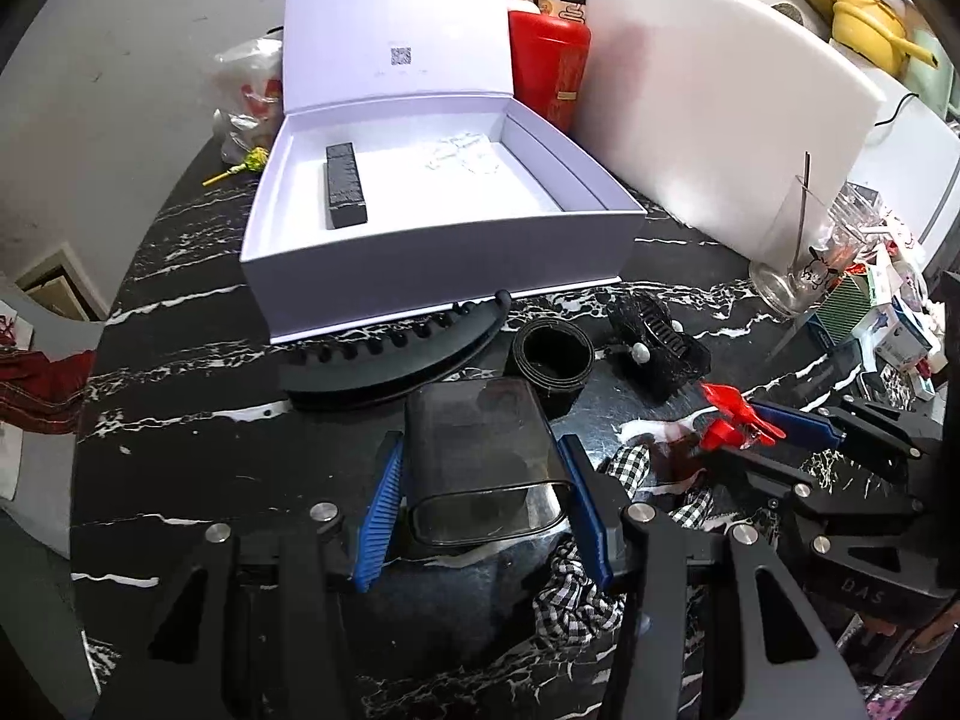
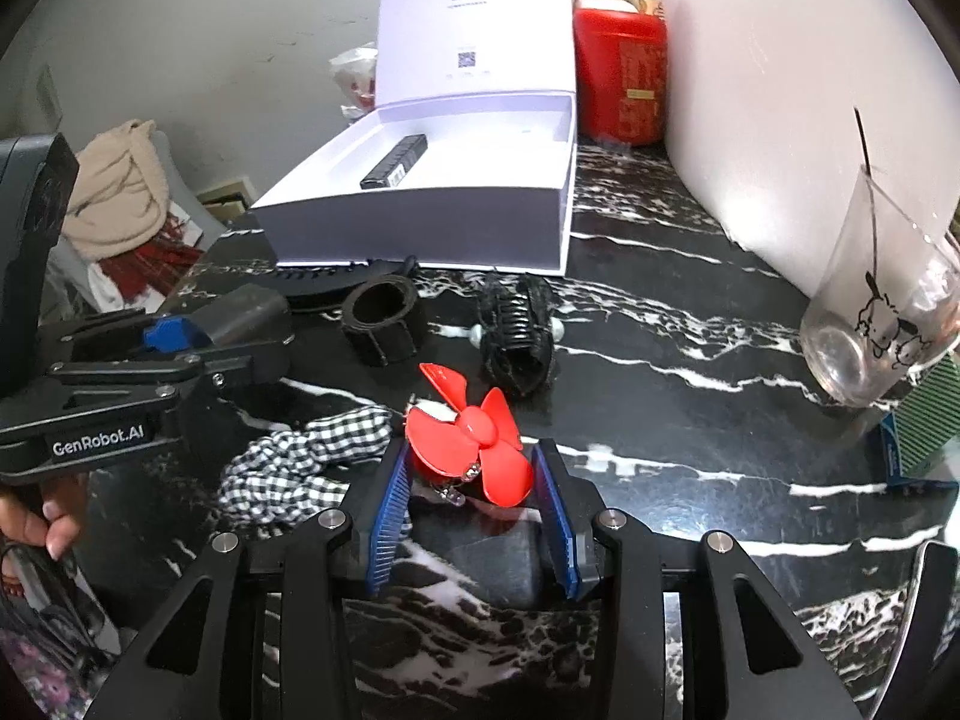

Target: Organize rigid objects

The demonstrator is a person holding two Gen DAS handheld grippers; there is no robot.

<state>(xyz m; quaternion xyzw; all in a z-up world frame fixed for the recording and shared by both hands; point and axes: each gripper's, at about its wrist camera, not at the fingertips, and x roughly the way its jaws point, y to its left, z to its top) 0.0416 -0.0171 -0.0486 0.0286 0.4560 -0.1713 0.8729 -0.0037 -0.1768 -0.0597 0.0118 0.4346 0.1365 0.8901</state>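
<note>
Case (image 1: 480,456) between left hand-held gripper (image 1: 483,510) fingers.

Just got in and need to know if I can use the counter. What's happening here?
A person is sorting small items into the open white box with two handheld grippers. The left gripper is closed around a dark rectangular case; the right gripper grips a red flower clip. Only a black bar is in the box. A comb, ring, black claw clip and checkered scrunchie remain on the counter.
</note>
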